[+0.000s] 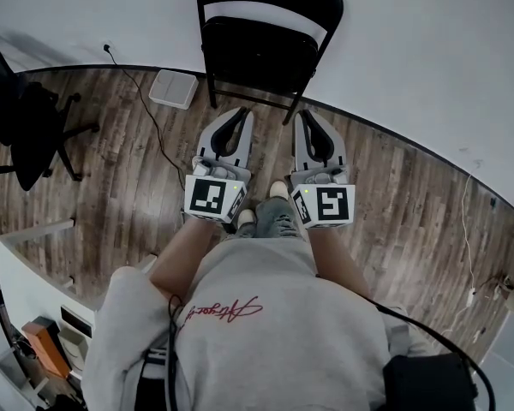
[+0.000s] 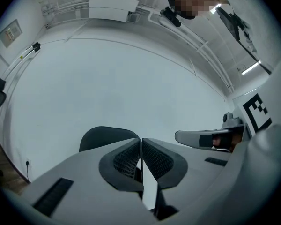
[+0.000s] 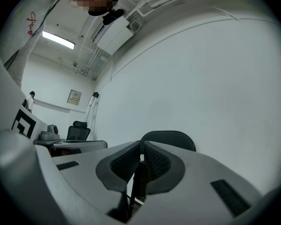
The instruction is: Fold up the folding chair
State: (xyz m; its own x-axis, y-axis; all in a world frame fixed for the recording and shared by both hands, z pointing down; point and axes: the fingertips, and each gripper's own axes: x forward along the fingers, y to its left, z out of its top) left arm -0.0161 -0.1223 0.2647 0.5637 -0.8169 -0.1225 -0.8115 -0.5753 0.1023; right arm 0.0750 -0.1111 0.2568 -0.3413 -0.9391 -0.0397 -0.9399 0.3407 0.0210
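Observation:
The black folding chair [image 1: 265, 32] stands unfolded against the white wall, seat down and backrest toward the wall. Both grippers are held side by side in front of it, short of the seat's front edge and not touching it. My left gripper [image 1: 237, 114] is shut with nothing between its pads. My right gripper [image 1: 307, 115] is shut and empty too. In the left gripper view the chair's rounded backrest [image 2: 103, 137] shows just behind the closed left gripper [image 2: 141, 142]. In the right gripper view the backrest [image 3: 171, 137] rises behind the closed right gripper [image 3: 141, 147].
A white box [image 1: 173, 88] lies on the wooden floor left of the chair, with a black cable [image 1: 141, 101] running past it. A black office chair [image 1: 26, 118] stands at the far left. The person's feet [image 1: 265, 208] are below the grippers.

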